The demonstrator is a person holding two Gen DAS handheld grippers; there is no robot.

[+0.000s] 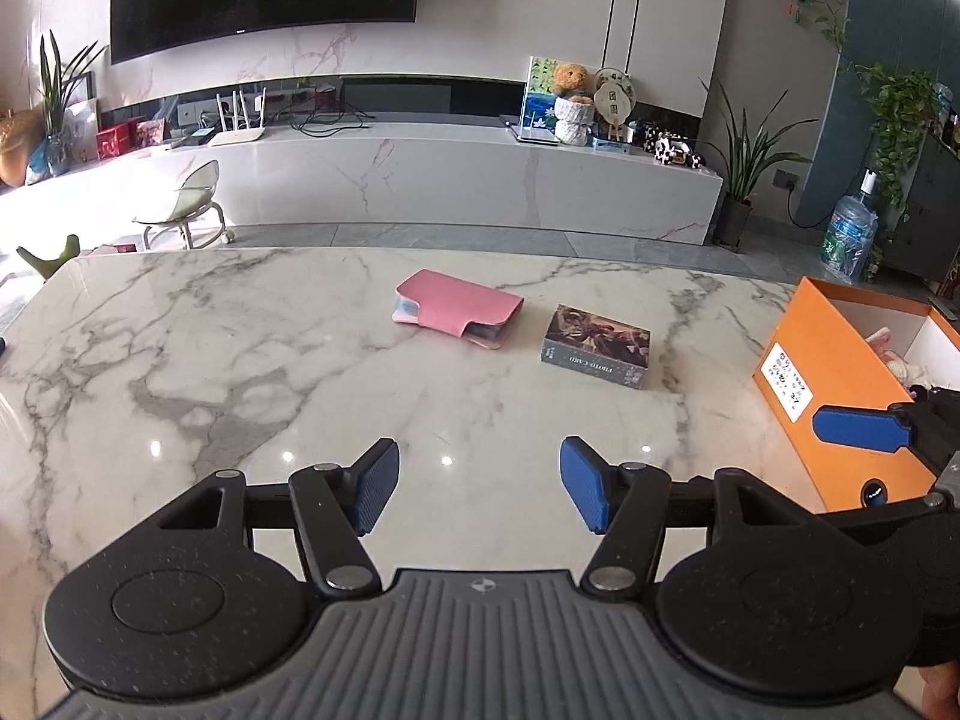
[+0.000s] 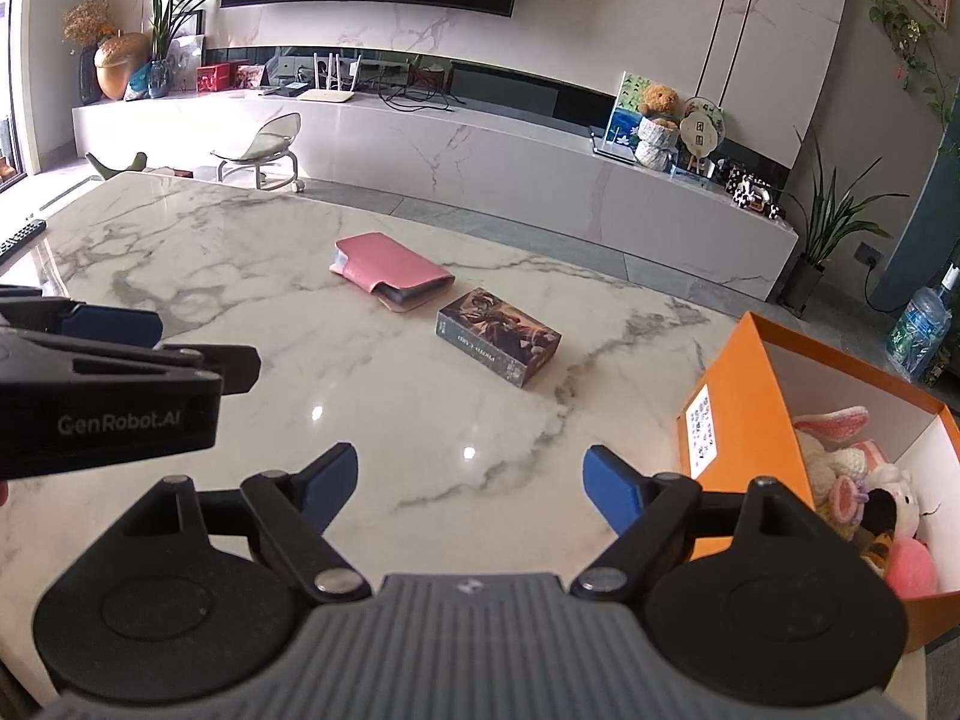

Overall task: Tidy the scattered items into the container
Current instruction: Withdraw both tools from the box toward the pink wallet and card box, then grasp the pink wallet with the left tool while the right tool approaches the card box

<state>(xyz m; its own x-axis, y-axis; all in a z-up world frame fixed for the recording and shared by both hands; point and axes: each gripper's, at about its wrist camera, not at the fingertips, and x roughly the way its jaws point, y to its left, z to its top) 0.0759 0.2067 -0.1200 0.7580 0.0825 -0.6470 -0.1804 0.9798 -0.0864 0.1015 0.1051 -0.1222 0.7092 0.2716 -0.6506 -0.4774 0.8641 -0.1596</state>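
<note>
Left wrist view: left gripper (image 1: 479,489) released, nothing between pads; right gripper (image 2: 471,489) likewise spread and empty. Pink wallet (image 1: 457,317) and photo-card box (image 1: 596,346) lie mid-table (image 1: 180,360), just beside each other. Orange container (image 2: 729,396) at right edge, soft toys inside. Box likely stiff, light: pinch across short sides. Wallet soft, flap may slip.

both the left claw (image 1: 479,486) and right claw (image 2: 471,487) gape empty, tilted downward.
</note>
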